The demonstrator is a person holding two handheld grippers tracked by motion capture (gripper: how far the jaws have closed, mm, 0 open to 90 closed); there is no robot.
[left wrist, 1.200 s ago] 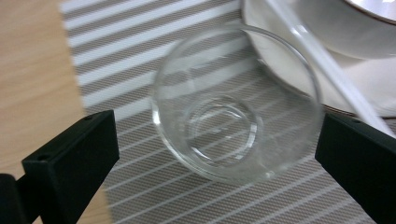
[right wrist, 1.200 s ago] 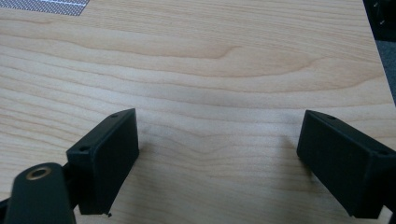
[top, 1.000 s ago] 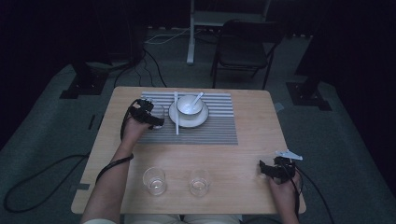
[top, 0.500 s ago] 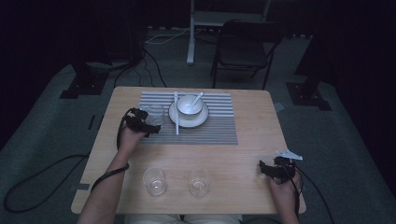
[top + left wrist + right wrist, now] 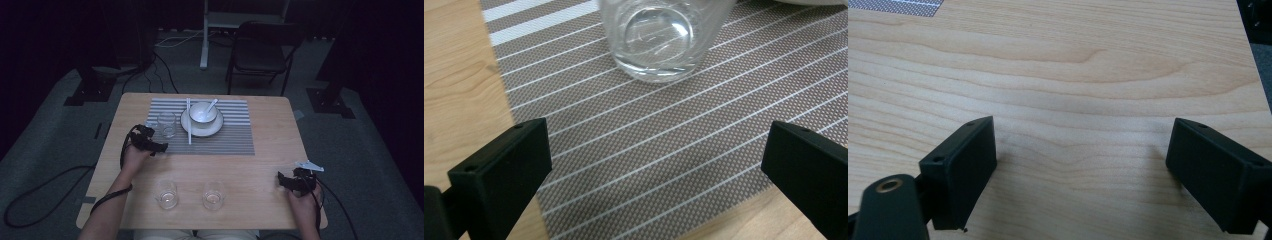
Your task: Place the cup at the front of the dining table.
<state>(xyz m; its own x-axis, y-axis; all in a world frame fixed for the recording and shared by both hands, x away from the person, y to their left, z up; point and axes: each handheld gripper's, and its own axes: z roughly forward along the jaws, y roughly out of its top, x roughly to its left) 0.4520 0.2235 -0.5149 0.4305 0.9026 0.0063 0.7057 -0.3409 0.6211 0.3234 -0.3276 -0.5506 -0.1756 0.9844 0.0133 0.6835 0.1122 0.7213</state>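
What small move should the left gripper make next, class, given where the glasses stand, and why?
Probably draw the left gripper back toward the nearer of the two glasses at the front edge. Its jaws stand open with nothing between them, and one glass on the striped mat is upright and free beyond them, so that one looks placed. The right gripper rests open on bare wood.

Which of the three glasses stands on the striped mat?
The far glass, at the mat's left end beside the plate. The other two stand on bare wood near the person.

left hand-held gripper jaws wide apart, right hand-held gripper likewise
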